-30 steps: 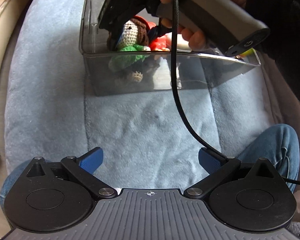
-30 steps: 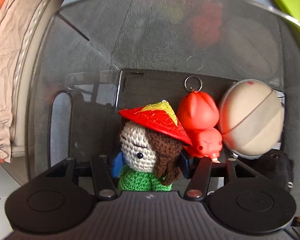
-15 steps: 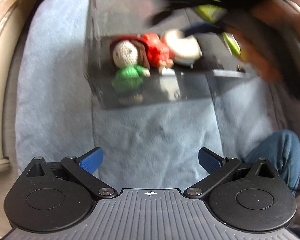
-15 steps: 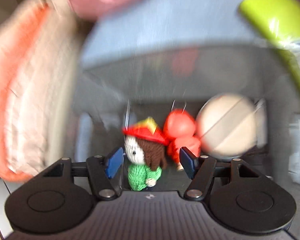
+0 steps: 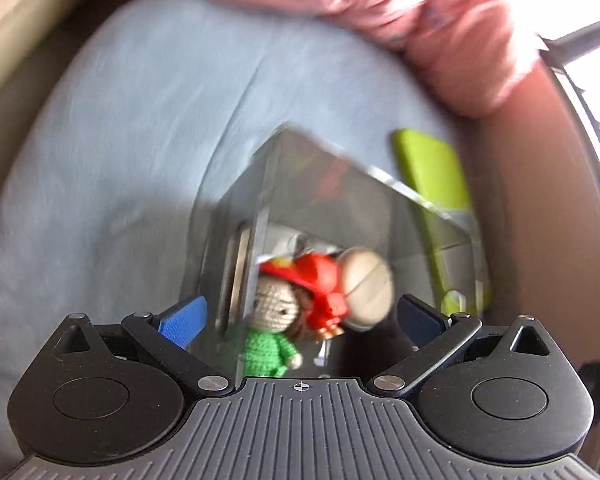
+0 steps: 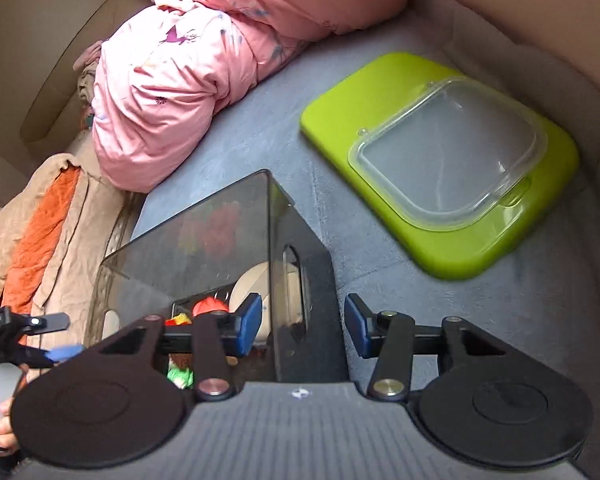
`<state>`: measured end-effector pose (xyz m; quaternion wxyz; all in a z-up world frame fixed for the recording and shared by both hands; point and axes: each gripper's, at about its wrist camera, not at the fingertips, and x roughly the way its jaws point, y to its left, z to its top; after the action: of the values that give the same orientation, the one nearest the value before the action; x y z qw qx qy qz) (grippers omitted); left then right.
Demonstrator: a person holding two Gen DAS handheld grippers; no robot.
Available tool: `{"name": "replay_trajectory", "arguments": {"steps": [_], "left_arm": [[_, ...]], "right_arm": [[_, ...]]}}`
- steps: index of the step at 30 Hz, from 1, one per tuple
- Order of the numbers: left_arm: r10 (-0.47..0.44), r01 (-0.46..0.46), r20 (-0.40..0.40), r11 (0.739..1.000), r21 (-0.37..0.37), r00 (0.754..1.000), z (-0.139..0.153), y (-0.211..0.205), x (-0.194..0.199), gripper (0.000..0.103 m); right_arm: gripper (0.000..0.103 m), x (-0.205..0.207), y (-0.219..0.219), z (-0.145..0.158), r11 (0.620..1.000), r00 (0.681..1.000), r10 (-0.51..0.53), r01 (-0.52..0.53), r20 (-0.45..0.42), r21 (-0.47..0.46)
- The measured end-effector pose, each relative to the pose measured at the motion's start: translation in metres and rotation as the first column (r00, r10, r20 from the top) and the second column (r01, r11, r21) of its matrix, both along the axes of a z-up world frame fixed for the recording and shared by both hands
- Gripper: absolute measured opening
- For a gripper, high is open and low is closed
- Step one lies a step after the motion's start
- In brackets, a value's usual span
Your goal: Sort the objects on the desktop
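The smoked box (image 6: 220,248) sits on the blue blanket (image 6: 380,280), holding the crochet doll (image 5: 272,332): soft, light; pinch its body. My right gripper (image 6: 300,324) is closing, empty, astride the box wall; my left gripper (image 5: 300,320) is spread.

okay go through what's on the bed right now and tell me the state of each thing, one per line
smoky bin: upright, top open, toys inside
crochet doll: upright in the bin, not gripped
red figure: in the bin, beside the doll
beige ball: in the bin, next to the red figure
green lid: flat on the blanket, clear window shut
left gripper: open, empty
right gripper: closing, pads either side of the bin's end wall, not pressing
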<state>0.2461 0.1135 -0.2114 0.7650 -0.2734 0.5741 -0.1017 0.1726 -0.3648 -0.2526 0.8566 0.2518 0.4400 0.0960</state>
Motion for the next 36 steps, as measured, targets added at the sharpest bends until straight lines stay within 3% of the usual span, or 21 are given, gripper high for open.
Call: {"name": "replay_trajectory", "arguments": {"steps": [2,5,7,10,11,12,14,15,18,26,30,31,32,33,34,35,36], "left_arm": [[0.014,-0.014,-0.009,0.999,-0.036,1.000,-0.009,0.000,0.008,0.103],[0.041,-0.036,0.021,0.982,-0.183,0.999,-0.014,0.000,0.011,0.103],[0.063,-0.060,0.012,0.980,-0.191,0.998,-0.019,-0.001,0.017,0.103],[0.072,-0.074,-0.021,0.979,-0.191,0.997,-0.026,-0.001,0.021,0.097],[0.064,-0.069,-0.037,0.982,-0.174,0.997,-0.028,-0.003,0.022,0.081],[0.054,-0.059,-0.043,0.991,-0.123,0.998,-0.029,-0.005,0.023,0.064],[0.028,-0.030,-0.040,0.998,-0.055,0.999,-0.029,-0.006,0.019,0.056],[0.026,-0.028,-0.036,0.998,-0.062,0.999,-0.028,-0.004,0.014,0.053],[0.022,-0.024,-0.027,0.996,-0.088,0.999,-0.019,0.002,-0.008,0.051],[-0.103,0.107,-0.079,0.993,0.056,0.992,-0.011,-0.008,-0.089,0.058],[-0.089,0.098,-0.141,0.994,0.054,0.986,-0.010,-0.001,-0.102,0.055],[-0.088,0.101,-0.147,0.992,0.082,0.985,-0.003,-0.002,-0.104,0.056],[-0.089,0.111,-0.142,0.982,0.154,0.986,0.008,-0.005,-0.106,0.081],[-0.097,0.124,-0.112,0.957,0.261,0.989,0.023,-0.010,-0.110,0.099],[-0.127,0.138,-0.055,0.917,0.374,0.990,0.041,-0.018,-0.114,0.099],[-0.170,0.161,-0.023,0.871,0.464,0.985,0.055,-0.025,-0.117,0.100],[-0.203,0.183,-0.021,0.829,0.528,0.979,0.064,-0.032,-0.118,0.100]], "right_arm": [[0.050,0.009,0.003,-0.007,0.999,1.000,0.025,-0.025,-0.013,0.028],[0.050,0.019,0.008,-0.018,0.997,0.998,0.053,-0.051,-0.035,0.061],[0.050,0.029,0.011,-0.023,0.996,0.997,0.063,-0.060,-0.046,0.066],[0.040,0.040,0.015,-0.030,0.993,0.995,0.084,-0.079,-0.058,0.087],[0.030,0.043,0.016,-0.032,0.991,0.993,0.094,-0.087,-0.067,0.097],[0.028,0.044,0.017,-0.032,0.993,0.994,0.086,-0.080,-0.071,0.087],[0.015,0.039,0.021,-0.029,0.991,0.993,0.109,-0.105,-0.052,0.083],[0.014,0.036,0.023,-0.027,0.992,0.993,0.107,-0.103,-0.051,0.071],[0.013,0.021,0.032,-0.020,0.994,0.992,0.106,-0.106,-0.066,0.013],[0.014,-0.064,0.050,-0.008,0.990,0.982,0.139,-0.137,-0.129,0.023],[0.014,-0.096,0.050,-0.014,0.992,0.983,0.123,-0.120,-0.137,0.028],[0.017,-0.102,0.048,-0.013,0.993,0.985,0.116,-0.114,-0.128,0.022],[0.026,-0.108,0.043,-0.011,0.995,0.987,0.102,-0.098,-0.127,0.035],[0.035,-0.115,0.036,-0.008,0.996,0.991,0.072,-0.065,-0.115,0.064],[0.055,-0.123,0.026,-0.005,0.996,0.996,0.029,-0.021,-0.089,0.086],[0.066,-0.131,0.017,-0.002,0.994,0.998,-0.016,0.023,-0.064,0.108],[0.067,-0.140,0.008,0.000,0.989,0.997,-0.062,0.066,-0.039,0.131]]}}
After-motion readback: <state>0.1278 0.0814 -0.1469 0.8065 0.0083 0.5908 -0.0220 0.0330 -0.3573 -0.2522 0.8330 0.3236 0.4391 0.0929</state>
